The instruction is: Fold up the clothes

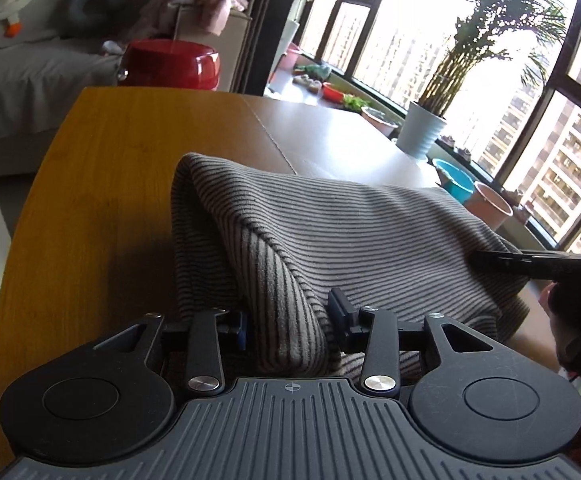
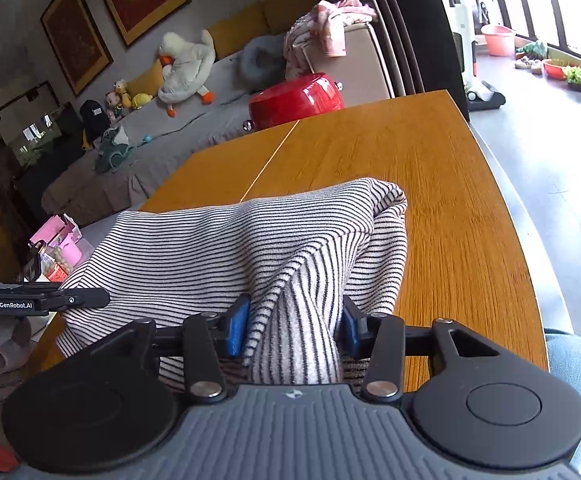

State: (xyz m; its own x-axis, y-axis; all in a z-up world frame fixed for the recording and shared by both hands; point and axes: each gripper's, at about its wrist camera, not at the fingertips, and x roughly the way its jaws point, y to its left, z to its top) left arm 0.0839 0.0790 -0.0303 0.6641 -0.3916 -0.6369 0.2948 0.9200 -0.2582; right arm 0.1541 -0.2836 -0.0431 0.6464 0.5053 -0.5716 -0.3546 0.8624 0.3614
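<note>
Grey-and-black striped knit garment (image 1: 330,232) draped over the orange wooden bench (image 1: 102,168), left gripper (image 1: 286,320) fingers apparently pinching a bunched fold, right gripper (image 2: 294,320) fingers clamping another fold.

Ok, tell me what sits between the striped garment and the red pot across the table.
Nothing: in the right wrist view only bare wooden table lies between the striped garment and the red pot.

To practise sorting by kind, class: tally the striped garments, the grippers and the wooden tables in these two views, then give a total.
striped garment: 1
grippers: 2 (left gripper, right gripper)
wooden table: 1
Total: 4
</note>
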